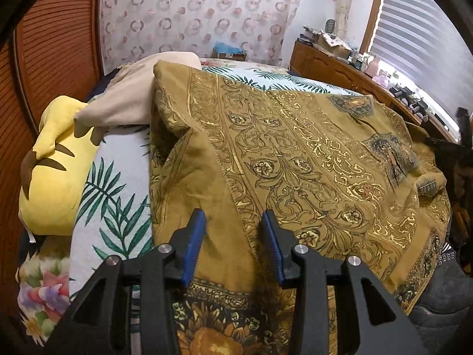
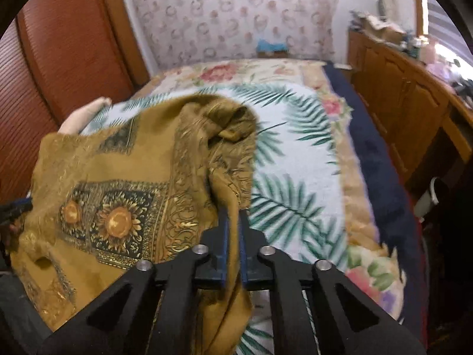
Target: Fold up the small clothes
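Black linkage arms and blue pads of the left hand-held gripper (image 1: 233,224) fill the bottom of the left wrist view. Its jaws stand apart, with the mustard-gold patterned garment (image 1: 295,162) lying between and beneath them; the pads do not press on the cloth.

Right hand-held gripper (image 2: 233,222): jaws drawn together, clamped on a bunched fold of the same garment (image 2: 118,192), which runs up out of the pads and also hangs below them. The right wrist view is somewhat blurred.

Garment location: spread across the bed (image 1: 118,207), over a white cover printed with green fern leaves (image 2: 295,177). One corner is humped up near the middle of the bed in the right wrist view. A panel with sunflower motifs (image 2: 118,222) faces upward.

Other items: a yellow plush toy (image 1: 56,162) at the bed's left edge, touching a beige pillow (image 1: 124,100) that the garment's far corner partly overlaps. A wooden cabinet (image 2: 399,112) stands beside the bed on the right.
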Available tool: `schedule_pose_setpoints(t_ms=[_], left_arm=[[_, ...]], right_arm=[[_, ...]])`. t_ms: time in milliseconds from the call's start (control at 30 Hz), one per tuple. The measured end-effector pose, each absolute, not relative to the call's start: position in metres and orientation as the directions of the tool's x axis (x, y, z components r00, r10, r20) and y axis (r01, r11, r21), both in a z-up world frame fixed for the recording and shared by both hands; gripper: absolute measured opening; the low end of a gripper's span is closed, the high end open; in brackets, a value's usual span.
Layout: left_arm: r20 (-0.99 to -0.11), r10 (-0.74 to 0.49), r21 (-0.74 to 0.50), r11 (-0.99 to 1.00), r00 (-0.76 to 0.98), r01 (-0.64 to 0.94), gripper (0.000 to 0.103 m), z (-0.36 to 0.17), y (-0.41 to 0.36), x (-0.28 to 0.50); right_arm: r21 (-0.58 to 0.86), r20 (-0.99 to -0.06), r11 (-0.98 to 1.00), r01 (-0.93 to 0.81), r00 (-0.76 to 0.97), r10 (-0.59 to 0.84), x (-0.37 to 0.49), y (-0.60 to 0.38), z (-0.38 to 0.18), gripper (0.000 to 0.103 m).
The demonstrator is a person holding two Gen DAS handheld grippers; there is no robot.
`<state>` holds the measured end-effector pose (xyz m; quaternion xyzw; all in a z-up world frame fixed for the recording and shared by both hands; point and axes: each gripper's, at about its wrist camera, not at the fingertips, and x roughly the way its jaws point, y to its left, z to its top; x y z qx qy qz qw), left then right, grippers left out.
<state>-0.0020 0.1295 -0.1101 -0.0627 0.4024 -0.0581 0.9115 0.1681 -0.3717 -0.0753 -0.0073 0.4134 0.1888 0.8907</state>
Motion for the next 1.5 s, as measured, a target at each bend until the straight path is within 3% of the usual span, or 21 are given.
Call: schedule_pose_setpoints(t_ms=[233,367,433,533,600,900,1167,1200,1367,1500], left_arm=[[-0.72,-0.15,-0.152,0.987,0.678,0.057,0.039,-0.11,0.128,-0.004],[-0.721,-0.144,-0.142,0.988,0.678,0.059,0.041,-0.11,0.127,-0.004],[-0.722,-0.14,-0.134,0.989,0.678,0.062,0.041,-0.109,0.126,-0.003],[-0.719,-0.14,-0.134,0.989,0.681,0.062,0.042,-0.109,0.125,-0.003],[-0.717,-0.139,-0.134,0.989,0.683,0.061,0.042,-0.109,0.124,-0.003],[-0.717,-0.137,-0.129,0.99,0.683,0.063,0.043,-0.109,0.123,-0.004],[-0.715,-0.137,-0.127,0.99,0.685,0.066,0.044,-0.109,0.122,-0.004],[-0.714,-0.138,-0.127,0.99,0.686,0.066,0.044,-0.109,0.122,-0.004],[-0.716,-0.136,-0.125,0.99,0.685,0.066,0.044,-0.109,0.123,-0.005],[-0.716,-0.135,-0.123,0.99,0.685,0.066,0.045,-0.11,0.123,-0.005]], right_arm=[[0.052,-0.721,0.991,-0.123,0.682,0.122,0.123,-0.425,-0.041,0.003],[0.081,-0.701,0.986,-0.148,0.694,0.162,0.121,-0.431,-0.038,0.005],[0.093,-0.687,0.978,-0.189,0.699,0.2,0.128,-0.422,-0.038,0.012],[0.077,-0.679,0.966,-0.247,0.696,0.232,0.143,-0.399,-0.041,0.032],[0.059,-0.691,0.952,-0.3,0.676,0.256,0.16,-0.377,-0.045,0.05],[-0.134,-0.827,0.906,-0.402,0.549,0.122,0.236,-0.317,-0.092,0.051],[-0.098,-0.83,0.93,-0.355,0.545,0.121,0.282,-0.327,-0.096,0.049],[-0.085,-0.825,0.94,-0.331,0.552,0.12,0.288,-0.334,-0.096,0.041],[-0.101,-0.8,0.987,-0.125,0.599,-0.006,0.302,-0.377,-0.09,0.02],[-0.064,-0.79,0.997,-0.052,0.613,-0.019,0.302,-0.406,-0.08,0.02]])
